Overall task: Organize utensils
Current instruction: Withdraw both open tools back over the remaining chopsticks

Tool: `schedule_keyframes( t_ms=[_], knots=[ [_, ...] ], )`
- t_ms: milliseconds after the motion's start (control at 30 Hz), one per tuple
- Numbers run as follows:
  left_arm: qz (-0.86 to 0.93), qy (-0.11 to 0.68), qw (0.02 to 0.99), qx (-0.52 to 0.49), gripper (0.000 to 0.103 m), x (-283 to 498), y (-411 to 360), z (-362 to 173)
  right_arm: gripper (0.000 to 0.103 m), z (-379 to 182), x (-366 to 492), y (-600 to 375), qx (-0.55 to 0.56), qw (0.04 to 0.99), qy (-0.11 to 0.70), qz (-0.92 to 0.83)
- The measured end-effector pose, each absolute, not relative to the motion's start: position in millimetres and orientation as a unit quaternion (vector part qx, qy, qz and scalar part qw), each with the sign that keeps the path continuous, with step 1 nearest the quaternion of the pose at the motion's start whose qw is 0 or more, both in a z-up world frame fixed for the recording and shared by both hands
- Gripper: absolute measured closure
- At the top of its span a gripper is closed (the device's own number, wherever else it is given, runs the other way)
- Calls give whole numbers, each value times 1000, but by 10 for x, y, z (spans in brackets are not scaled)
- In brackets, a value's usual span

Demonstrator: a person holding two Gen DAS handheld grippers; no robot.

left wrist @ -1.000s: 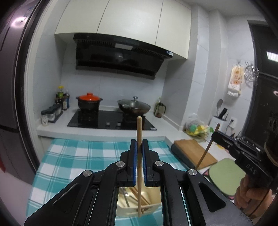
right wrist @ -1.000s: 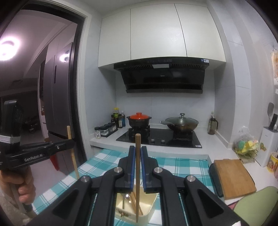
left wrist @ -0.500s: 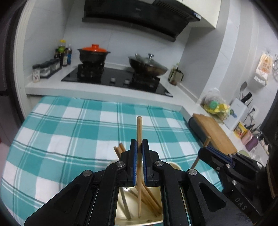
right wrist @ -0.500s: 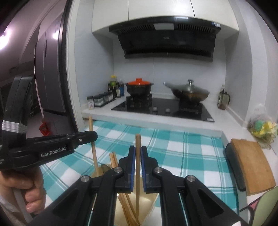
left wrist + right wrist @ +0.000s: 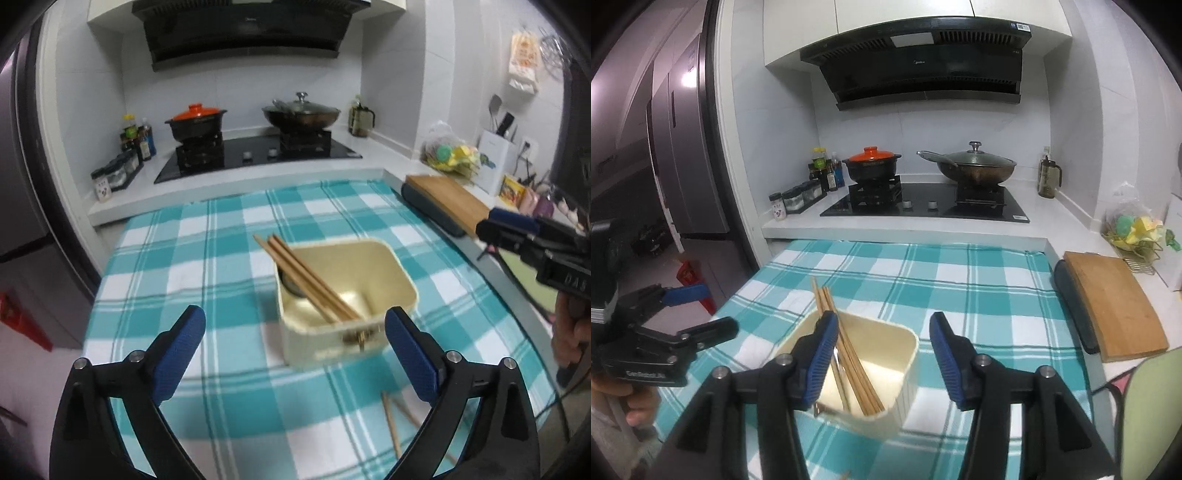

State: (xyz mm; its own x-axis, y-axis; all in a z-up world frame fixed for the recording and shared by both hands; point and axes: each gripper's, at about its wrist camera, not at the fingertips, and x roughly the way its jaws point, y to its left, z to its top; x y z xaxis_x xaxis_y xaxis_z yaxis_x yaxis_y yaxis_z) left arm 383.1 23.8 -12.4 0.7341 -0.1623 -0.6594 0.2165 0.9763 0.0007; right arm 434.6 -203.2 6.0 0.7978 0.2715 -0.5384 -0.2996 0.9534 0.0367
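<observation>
L gripper (image 5: 293, 336) jaws have just opened wide, nothing between them; cream utensil box (image 5: 384, 266) sits just ahead, slightly to its right, on teal checked cloth (image 5: 177, 258). R gripper (image 5: 882, 347) jaws have also just been opening, about half apart, no grip; box directly below/ahead. Wooden chopsticks (image 5: 306, 277) lean inside box, tips sticking out past far-left rim. Two loose chopsticks (image 5: 391, 424) lie on cloth by L gripper's right finger.
</observation>
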Motion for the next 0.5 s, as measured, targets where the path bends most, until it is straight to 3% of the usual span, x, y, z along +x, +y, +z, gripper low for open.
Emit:
schedule_keyframes(
  t_ms=[67, 233, 500],
  knots=[
    [-113, 375, 919, 55, 5, 3458, 250, -343, 42, -7, 3993, -2091, -35, 945, 291, 145],
    [-119, 426, 897, 23, 5, 2582, 225, -990, 42, -619, 3003, -2223, -38, 925, 355, 132],
    [-117, 418, 900, -45, 5, 1983, -25, -1429, 42, -1442, 1894, -2350, 5, 922, 382, 58]
  ],
)
